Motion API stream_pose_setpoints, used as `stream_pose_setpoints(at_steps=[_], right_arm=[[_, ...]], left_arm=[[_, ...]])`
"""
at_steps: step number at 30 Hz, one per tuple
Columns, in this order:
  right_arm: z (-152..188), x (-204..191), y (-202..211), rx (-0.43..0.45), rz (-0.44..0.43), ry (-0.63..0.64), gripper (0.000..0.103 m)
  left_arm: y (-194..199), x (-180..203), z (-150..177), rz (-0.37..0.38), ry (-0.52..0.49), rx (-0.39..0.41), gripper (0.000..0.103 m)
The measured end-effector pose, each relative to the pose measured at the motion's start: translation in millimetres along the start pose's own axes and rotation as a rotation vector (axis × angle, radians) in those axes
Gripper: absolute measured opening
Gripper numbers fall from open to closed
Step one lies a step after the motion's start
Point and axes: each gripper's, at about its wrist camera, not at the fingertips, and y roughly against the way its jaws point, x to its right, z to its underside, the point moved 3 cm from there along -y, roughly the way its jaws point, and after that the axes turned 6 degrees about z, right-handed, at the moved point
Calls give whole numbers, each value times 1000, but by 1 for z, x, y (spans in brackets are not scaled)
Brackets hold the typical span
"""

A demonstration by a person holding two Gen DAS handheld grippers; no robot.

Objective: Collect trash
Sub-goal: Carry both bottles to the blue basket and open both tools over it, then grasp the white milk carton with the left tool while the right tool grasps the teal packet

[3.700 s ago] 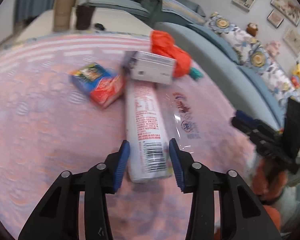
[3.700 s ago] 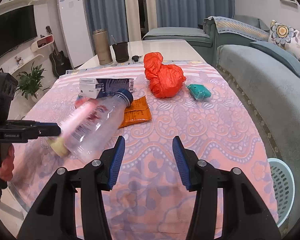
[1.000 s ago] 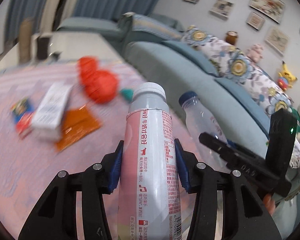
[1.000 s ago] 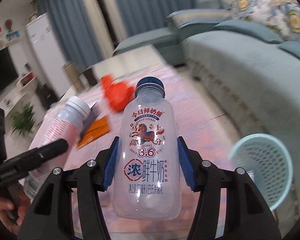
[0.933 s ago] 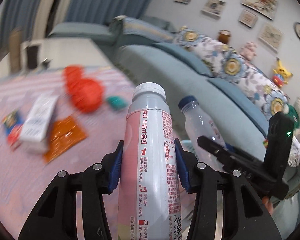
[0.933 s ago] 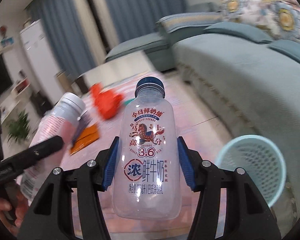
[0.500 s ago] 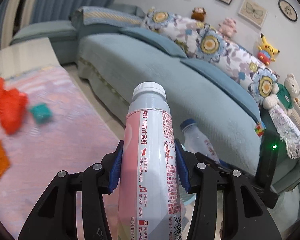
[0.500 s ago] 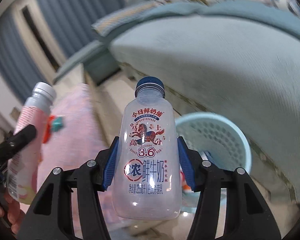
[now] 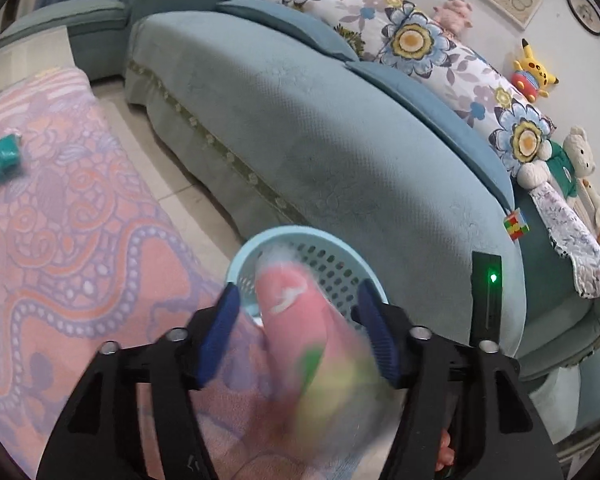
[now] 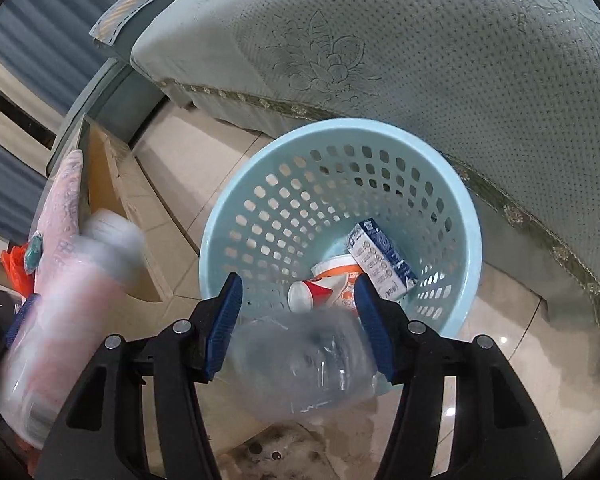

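My left gripper (image 9: 298,292) hangs over the pale blue basket (image 9: 256,246) with its jaws opening. The pink milk bottle (image 9: 312,344) is a blur between the pads, loose and sliding down; it also shows at the left of the right wrist view as a pink bottle (image 10: 60,300). My right gripper (image 10: 298,280) points steeply down at the basket (image 10: 220,216), its jaws opening too. The clear bottle (image 10: 304,364) lies blurred and tipped low between the fingers, slipping free. A blue and white carton (image 10: 380,264) and a red and white cup (image 10: 328,284) lie in the basket.
A teal sofa (image 9: 340,140) stands right behind the basket. The table with the pink patterned cloth (image 9: 60,240) lies to the left, a teal packet (image 9: 0,160) on it. A cardboard box (image 10: 108,184) sits under the table edge. The floor is tiled.
Both grippers swung from the table to above the basket and tilted downward. The two bottles, gripped upright before, now blur and drop between wider jaws.
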Motion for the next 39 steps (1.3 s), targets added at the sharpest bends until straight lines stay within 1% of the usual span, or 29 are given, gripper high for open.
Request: stream_pose_setpoints(at_steps=[2,5,10,13,17,20,21,23,25,26,27,28,30,32,33,35,37,39], right_arm=[[-3,0,7,22,0,3,56],[-7,-3,17,53,7,20,56],[-10,-14,30,79,-7,36,56],[-9,-26,41,104,-41,58,56],[-6,-58,71,183,-104,135,56],[1,-90,94,250,-147,218,56],[4,-100,99,266,-157,242,56],[14,-128,112,310,-185,319,56],[23,-151,119,332,-209,382,56],[29,-166,122,339,-222,418,56],[35,-181,123,345,-226,455,56],[39,-192,123,346,-226,482,56],[49,-221,120,348,-232,553,56],[58,-247,115,356,-227,619,56],[62,-263,111,360,-216,662,56],[67,-291,105,356,-214,723,56],[69,-313,96,332,-231,760,56],[68,-333,85,306,-237,788,56]], left_arm=[[4,3,1,14,-8,7,66],[8,6,0,6,-27,10,66],[18,9,1,5,-42,26,65],[31,6,-1,-2,-41,48,65],[71,-2,-7,-18,-31,120,65],[112,-14,-12,-55,-19,194,67],[125,-19,-13,-71,-14,218,69],[155,-33,-12,-118,-4,268,74],[189,-55,-9,-197,5,318,77],[199,-61,-8,-222,8,329,80],[216,-76,-5,-276,19,349,82],[225,-85,-3,-309,27,360,83],[250,-113,4,-445,59,381,88],[265,-139,10,-594,80,369,88],[270,-152,13,-631,92,364,88],[275,-171,17,-637,127,347,88],[274,-192,17,-620,165,321,88],[272,-208,17,-625,194,302,88]])
